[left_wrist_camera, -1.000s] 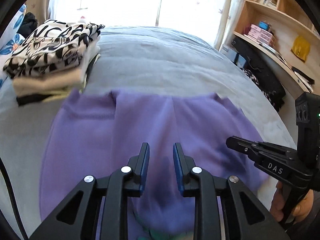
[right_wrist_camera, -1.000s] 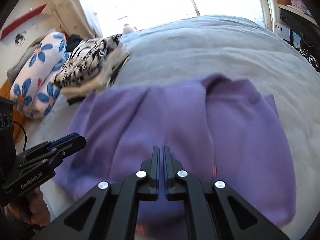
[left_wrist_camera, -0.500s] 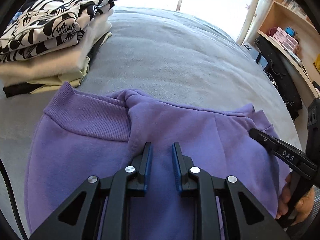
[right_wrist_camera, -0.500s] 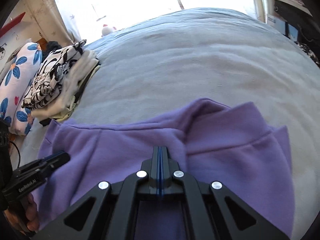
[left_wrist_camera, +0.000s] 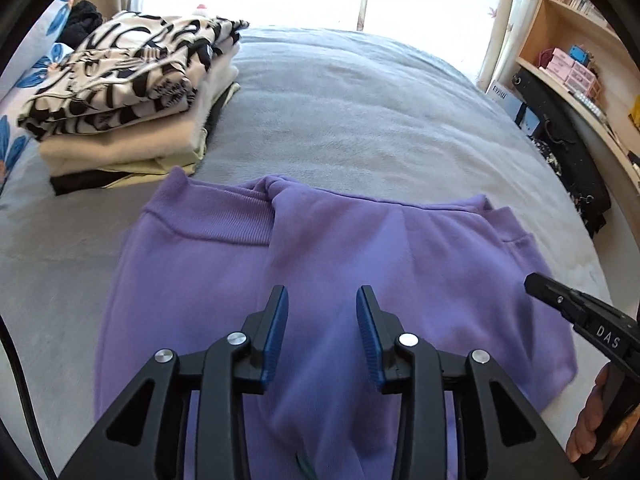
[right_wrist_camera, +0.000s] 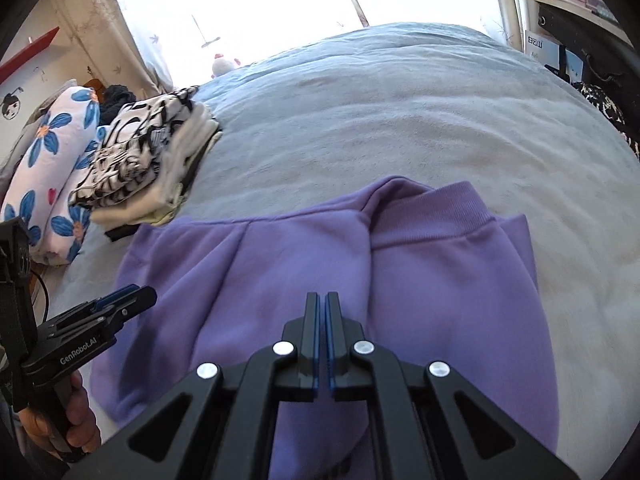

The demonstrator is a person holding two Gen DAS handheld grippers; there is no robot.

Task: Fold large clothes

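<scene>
A purple sweatshirt (left_wrist_camera: 360,248) lies folded on the grey bed (left_wrist_camera: 360,120), its ribbed hem at the far edge. My left gripper (left_wrist_camera: 322,296) hovers over the garment's near middle; its jaws are opening and nothing is between the blue pads. In the right wrist view the same purple sweatshirt (right_wrist_camera: 300,264) fills the centre, and my right gripper (right_wrist_camera: 323,300) is above it, shut with no cloth in it. Each gripper shows in the other's view: the right gripper (left_wrist_camera: 536,284) at the garment's right side, the left gripper (right_wrist_camera: 136,296) at its left side, each held by a hand.
A stack of folded clothes (left_wrist_camera: 132,92), topped by a black-and-white patterned piece, sits at the far left of the bed, just beyond the sweatshirt's left corner. Flowered pillows (right_wrist_camera: 52,168) lie past the stack. Wooden shelves (left_wrist_camera: 580,72) and dark bags line the right side.
Both grippers pushed forward over the sweatshirt, then drew back. The left jaws stand wider now. The garment, blurred a second ago, lies still and flat.
</scene>
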